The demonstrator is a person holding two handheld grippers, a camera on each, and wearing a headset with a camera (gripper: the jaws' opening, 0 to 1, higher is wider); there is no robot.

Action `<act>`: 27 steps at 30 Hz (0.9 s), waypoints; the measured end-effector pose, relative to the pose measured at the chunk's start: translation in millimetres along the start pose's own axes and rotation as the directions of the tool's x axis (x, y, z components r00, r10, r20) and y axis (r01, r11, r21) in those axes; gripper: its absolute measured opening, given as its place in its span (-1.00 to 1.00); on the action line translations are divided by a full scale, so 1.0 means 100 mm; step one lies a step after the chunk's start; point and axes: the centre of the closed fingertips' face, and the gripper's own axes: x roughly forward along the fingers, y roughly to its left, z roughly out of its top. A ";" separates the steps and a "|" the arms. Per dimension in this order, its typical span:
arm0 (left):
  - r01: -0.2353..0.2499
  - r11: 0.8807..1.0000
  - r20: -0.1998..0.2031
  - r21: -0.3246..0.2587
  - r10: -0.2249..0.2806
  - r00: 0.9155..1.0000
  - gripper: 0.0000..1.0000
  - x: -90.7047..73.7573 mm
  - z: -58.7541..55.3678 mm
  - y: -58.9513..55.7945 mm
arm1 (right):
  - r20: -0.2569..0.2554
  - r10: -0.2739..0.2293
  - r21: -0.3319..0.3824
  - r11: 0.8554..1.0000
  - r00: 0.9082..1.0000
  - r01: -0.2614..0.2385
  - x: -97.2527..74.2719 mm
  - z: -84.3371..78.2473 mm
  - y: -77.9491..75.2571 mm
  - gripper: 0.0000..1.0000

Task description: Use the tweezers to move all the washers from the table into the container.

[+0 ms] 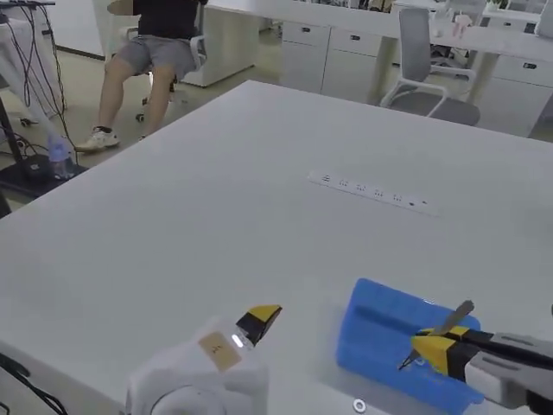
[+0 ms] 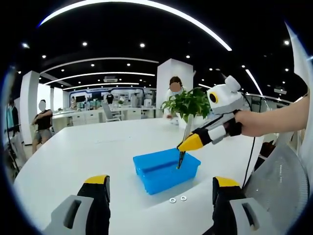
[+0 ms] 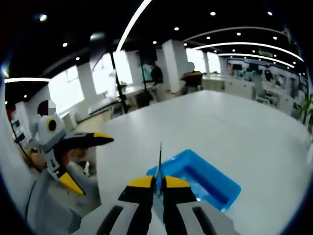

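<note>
The right gripper (image 1: 429, 344), clamped on the tweezers (image 1: 454, 320), holds their tips in the blue container (image 1: 371, 316), likely a drop-off, so next comes pinching the two washers (image 2: 172, 199) beside it (left gripper (image 2: 160, 181) gapes empty).

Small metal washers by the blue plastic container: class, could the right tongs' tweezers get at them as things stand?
Probably yes. The small metal washers lie uncovered on the white table beside the blue plastic container, and the right tongs hold the metal tweezers over that container, nothing between.

Open-plan office: desks (image 1: 346, 47), swivel chairs (image 1: 421, 65)
</note>
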 end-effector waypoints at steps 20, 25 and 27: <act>0.004 1.000 -0.005 -0.002 -0.004 1.000 0.76 0.00 0.00 -0.01 | -0.038 -0.061 0.147 0.987 0.997 0.066 0.22 -0.02 -0.52 -0.93; 0.005 1.000 -0.007 -0.002 -0.005 1.000 0.75 0.00 -0.01 0.00 | -0.050 -0.060 0.209 0.976 0.997 0.069 0.31 -0.13 -0.67 -0.93; 0.005 1.000 -0.007 -0.002 -0.005 1.000 0.75 0.00 -0.01 0.00 | -0.054 -0.059 0.219 0.973 0.997 0.070 0.34 -0.17 -0.71 -0.93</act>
